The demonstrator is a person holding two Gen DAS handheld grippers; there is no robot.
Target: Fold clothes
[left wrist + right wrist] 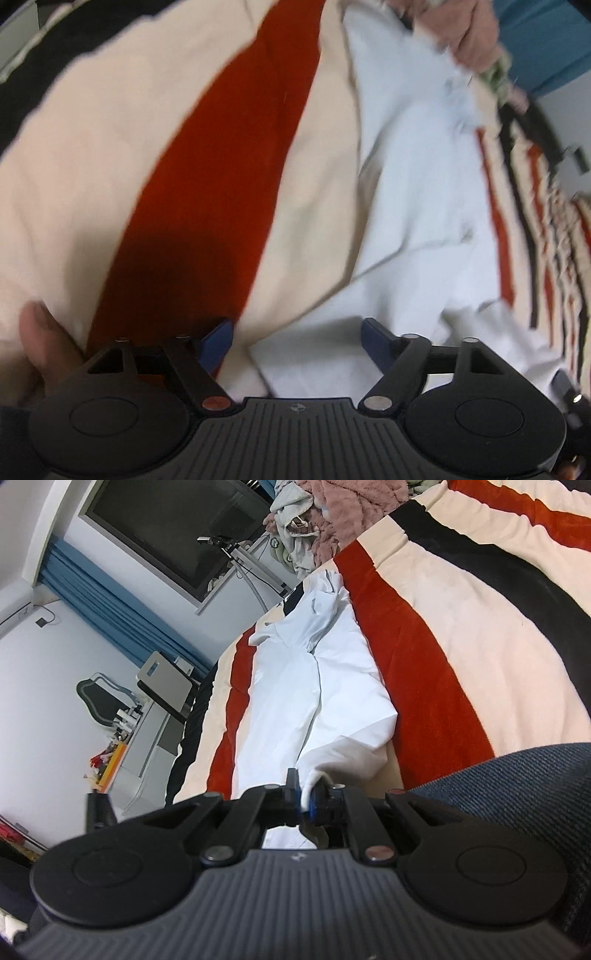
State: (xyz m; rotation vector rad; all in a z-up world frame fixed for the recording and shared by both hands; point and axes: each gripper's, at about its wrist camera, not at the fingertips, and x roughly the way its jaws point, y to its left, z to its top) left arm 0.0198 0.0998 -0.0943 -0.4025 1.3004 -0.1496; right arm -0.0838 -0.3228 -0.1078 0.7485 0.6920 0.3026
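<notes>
A white garment (314, 686) lies lengthwise on a bed covered by a cream, red and black striped blanket (461, 627). My right gripper (303, 797) is shut on the garment's near edge, and the white cloth bunches between its blue pads. In the left wrist view the same white garment (417, 206) spreads from the centre to the right over the striped blanket (207, 177). My left gripper (297, 341) points down at the garment's near corner. Its jaws stand wide apart, and the cloth beneath them is not pinched.
A heap of pink and grey clothes (325, 520) sits at the far end of the bed. A dark screen (173, 528), blue curtain (110, 602) and a desk (155, 716) stand to the left. A thumb (40, 332) shows beside my left gripper. A denim-clad leg (517, 794) is at right.
</notes>
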